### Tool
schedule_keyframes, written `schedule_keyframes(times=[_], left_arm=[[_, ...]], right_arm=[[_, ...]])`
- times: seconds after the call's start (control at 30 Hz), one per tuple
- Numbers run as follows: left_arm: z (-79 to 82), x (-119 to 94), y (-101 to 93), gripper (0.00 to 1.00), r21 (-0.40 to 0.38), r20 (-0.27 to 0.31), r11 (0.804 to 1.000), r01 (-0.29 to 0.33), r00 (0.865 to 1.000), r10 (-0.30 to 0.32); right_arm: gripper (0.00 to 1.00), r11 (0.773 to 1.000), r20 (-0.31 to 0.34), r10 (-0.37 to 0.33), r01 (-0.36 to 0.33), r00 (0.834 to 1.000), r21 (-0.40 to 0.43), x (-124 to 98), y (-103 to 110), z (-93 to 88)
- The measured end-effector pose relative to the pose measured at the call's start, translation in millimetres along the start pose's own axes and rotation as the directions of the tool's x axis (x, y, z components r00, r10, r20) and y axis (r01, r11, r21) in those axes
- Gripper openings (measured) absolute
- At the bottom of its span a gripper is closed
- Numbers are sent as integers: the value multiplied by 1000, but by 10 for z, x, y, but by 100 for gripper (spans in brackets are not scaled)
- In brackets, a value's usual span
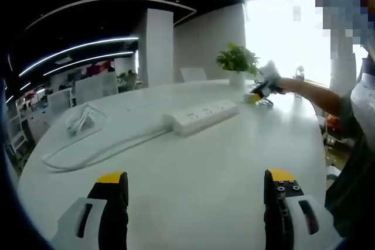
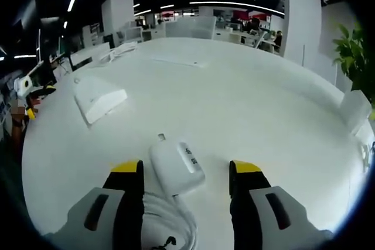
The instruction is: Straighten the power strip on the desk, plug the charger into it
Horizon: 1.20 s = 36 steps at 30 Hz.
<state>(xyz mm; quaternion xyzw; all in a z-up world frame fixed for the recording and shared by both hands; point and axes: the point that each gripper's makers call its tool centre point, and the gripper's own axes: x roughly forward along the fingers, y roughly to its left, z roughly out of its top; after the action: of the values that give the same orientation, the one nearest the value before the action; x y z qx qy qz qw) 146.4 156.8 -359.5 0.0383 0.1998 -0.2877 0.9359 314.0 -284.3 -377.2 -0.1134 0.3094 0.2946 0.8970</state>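
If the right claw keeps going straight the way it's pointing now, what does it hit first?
The white charger. It lies on the desk between the open jaws of the right claw, its coiled cable trailing back. Beyond it the desk looks bare, though depth is uncertain.

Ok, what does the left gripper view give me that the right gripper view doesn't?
Left gripper view: the power strip side-on with its sockets, its cable looping across the table, and the right gripper held out near the plant. Right gripper view: the charger lying between that gripper's open jaws, apart from both, with its coiled cord below. Both: the white table, power strip and plant.
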Motion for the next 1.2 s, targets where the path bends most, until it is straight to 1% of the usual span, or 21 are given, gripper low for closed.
schedule_keyframes(times=[0.2,0.53,0.67,0.77,0.87,0.97,1.2], left_arm=[[-13,-4,-2,99,-1,-2,1000,0,1000,0],[-18,-13,2,99,-1,-2,1000,-2,1000,2],[-31,-15,0,99,-3,-4,1000,0,1000,0],[-31,-20,5,99,-5,-2,1000,-2,1000,2],[-26,-26,8,99,-4,0,1000,-3,1000,3],[-28,-30,8,99,-2,-1,1000,-3,1000,3],[-17,-48,11,99,0,2,1000,-6,1000,6]], right_arm=[[54,1000,-6,0,0,1000,-16,8,-6,-5],[49,999,-4,2,-2,1000,-33,10,29,10],[44,999,-5,5,-6,1000,-39,-2,42,14],[39,998,-6,20,-21,1000,-51,-25,95,7],[38,997,-3,17,-18,1000,-73,-44,136,7],[37,992,4,16,-15,1000,-121,-57,166,17],[36,992,9,15,-14,1000,-122,-63,162,14]])
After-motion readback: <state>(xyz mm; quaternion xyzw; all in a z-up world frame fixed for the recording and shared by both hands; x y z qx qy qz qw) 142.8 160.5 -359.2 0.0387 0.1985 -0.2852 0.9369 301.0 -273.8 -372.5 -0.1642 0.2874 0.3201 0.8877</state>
